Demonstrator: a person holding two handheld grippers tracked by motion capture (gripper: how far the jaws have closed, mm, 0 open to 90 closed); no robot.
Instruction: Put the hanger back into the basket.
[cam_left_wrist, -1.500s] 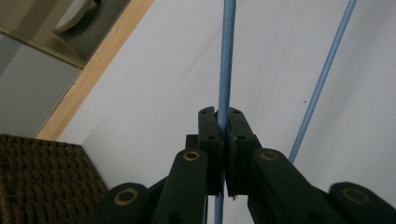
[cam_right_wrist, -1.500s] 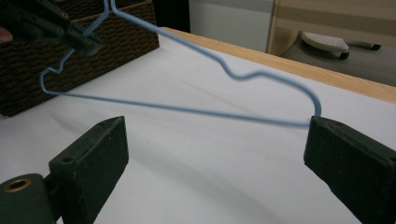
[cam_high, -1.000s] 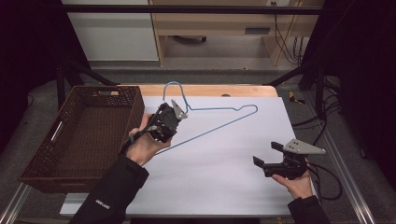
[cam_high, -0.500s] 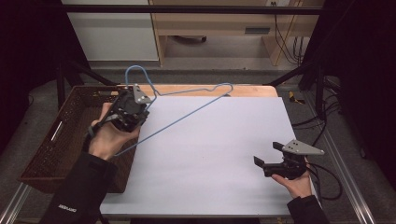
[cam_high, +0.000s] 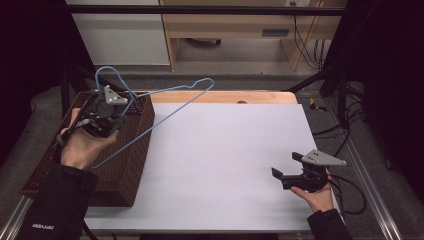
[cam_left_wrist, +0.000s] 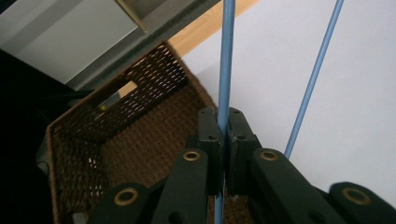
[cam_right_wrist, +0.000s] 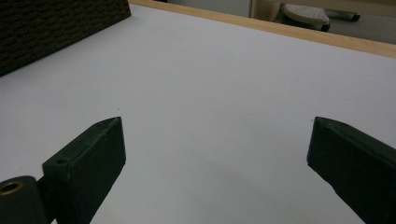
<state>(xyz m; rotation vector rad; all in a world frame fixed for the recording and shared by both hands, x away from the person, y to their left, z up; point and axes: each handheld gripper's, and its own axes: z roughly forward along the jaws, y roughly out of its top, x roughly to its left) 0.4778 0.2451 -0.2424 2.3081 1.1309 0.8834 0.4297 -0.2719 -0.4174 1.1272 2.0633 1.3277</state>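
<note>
A light blue wire hanger (cam_high: 165, 107) hangs in the air over the brown wicker basket (cam_high: 131, 165) at the table's left, its far corner reaching out over the white table. My left gripper (cam_high: 107, 112) is shut on the hanger near its hook, above the basket. In the left gripper view the jaws pinch one blue wire (cam_left_wrist: 225, 70) between them, and a second wire (cam_left_wrist: 314, 74) runs past on the right. My right gripper (cam_high: 286, 176) rests near the front right of the table, open, with nothing between its fingers (cam_right_wrist: 95, 154).
The white table surface (cam_high: 225, 150) has a wooden edge (cam_high: 225, 96) at the back. Dark cables (cam_high: 350, 185) trail off the right side. Beyond the table stand a white cabinet (cam_high: 115, 30) and a wooden shelf (cam_high: 235, 25).
My left gripper has carried the hanger leftward and a little up, from the middle of the table to above the basket. The right gripper has stayed put.
</note>
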